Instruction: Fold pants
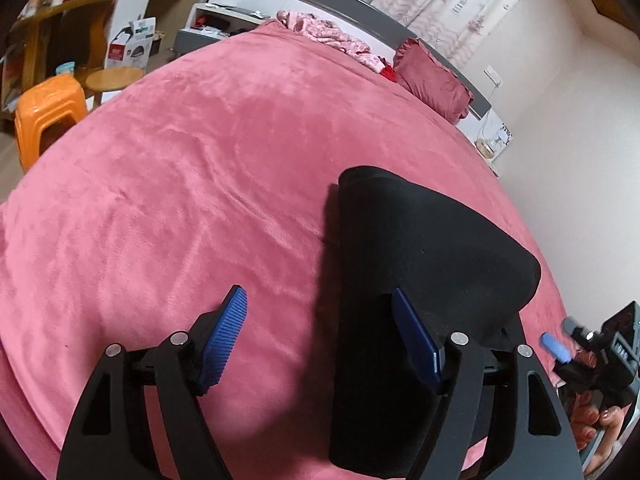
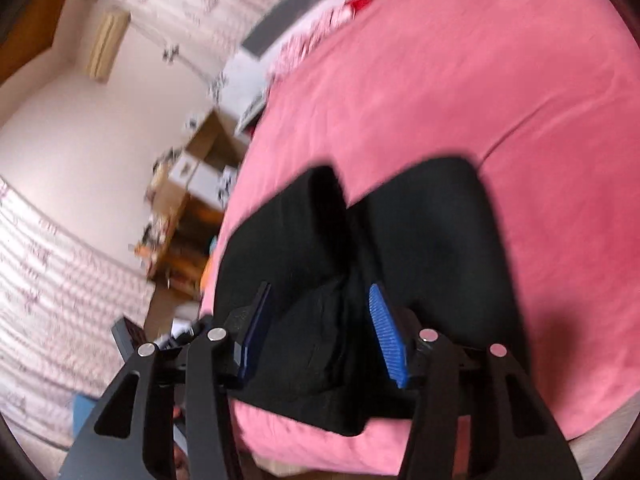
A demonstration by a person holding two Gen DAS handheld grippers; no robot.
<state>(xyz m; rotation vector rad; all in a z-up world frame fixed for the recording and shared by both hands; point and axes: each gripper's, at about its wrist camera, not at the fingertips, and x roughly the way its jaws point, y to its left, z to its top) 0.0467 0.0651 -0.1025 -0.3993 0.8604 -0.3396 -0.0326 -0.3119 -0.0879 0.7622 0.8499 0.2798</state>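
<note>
Soft black pants [image 2: 400, 240] are lying partly folded on the pink bed [image 1: 180, 200].
Left claw [image 1: 320, 340] is gaping wide beside them; right claw [image 2: 320, 328] is straddling a limp fold, not clamping; pinch a doubled edge.

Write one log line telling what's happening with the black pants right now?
pants: black, folded, on pink bed | left gripper: open, beside pants | right gripper: over pants, grip unclear

soft indoor light, fisheye-warped edges (right wrist view motion-blurred).

Black pants [image 2: 400, 240] folded on bed.
</note>
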